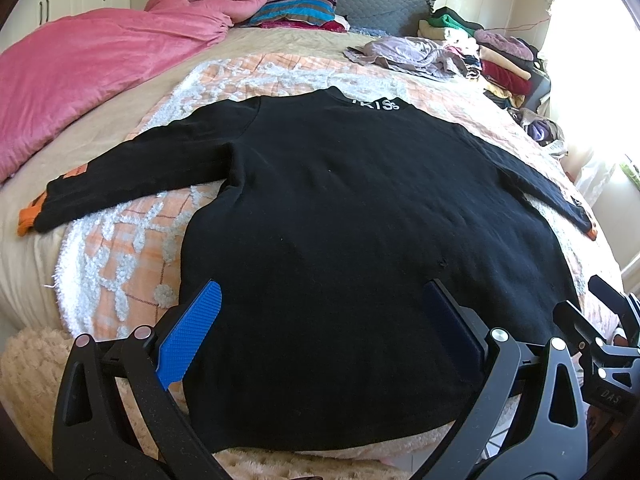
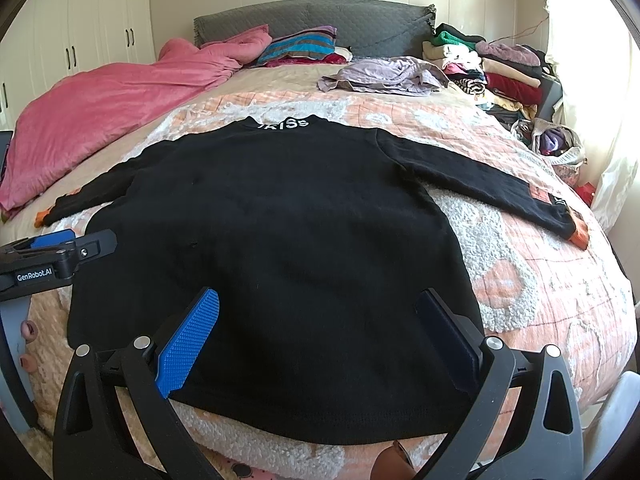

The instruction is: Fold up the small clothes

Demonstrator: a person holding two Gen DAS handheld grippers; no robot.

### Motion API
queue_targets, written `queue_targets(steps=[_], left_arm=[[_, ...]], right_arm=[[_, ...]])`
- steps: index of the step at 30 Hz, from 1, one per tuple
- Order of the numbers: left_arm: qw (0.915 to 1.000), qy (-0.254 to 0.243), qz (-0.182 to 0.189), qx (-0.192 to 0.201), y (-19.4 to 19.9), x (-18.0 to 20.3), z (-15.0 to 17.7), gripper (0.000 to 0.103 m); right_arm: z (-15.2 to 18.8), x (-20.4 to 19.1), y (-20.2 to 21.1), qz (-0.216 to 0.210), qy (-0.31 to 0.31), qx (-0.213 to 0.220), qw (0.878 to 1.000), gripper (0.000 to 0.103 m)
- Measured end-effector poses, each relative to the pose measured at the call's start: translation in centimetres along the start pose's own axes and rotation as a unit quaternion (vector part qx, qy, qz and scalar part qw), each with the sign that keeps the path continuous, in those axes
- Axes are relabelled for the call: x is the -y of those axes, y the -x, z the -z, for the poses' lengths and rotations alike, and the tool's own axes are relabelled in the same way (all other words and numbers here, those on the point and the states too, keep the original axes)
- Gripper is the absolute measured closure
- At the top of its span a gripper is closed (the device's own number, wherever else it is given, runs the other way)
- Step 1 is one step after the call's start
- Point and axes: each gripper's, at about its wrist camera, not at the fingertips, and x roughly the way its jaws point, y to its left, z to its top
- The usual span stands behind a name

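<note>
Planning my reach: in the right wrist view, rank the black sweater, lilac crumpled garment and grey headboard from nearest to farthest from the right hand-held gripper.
1. Black sweater, directly under the open right hand-held gripper.
2. Lilac crumpled garment, mid-bed, right.
3. Grey headboard, far end.

The black sweater [image 2: 280,248] lay flat on the peach-and-white blanket [image 2: 540,280], both sleeves spread out, collar at the far end. The right gripper [image 2: 320,320] hung over its near hem, jaws wide apart. The left gripper [image 2: 68,246] poked in at the left edge.

Bare quilt [image 2: 520,280] flanking sweater [image 2: 272,240] — clothes piles [image 2: 500,72], pink blanket [image 2: 112,108] beyond
</note>
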Motion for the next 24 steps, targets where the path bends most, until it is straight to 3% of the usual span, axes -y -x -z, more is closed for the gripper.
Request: queue_targets(steps=[24], left_arm=[[0.9998,-0.014,0.006,-0.009,-4.6,1.2,-7.9,0.009]], right_arm=[[-6.8,2.4,-3.9,0.025,-0.031,0.014,0.999,0.004]])
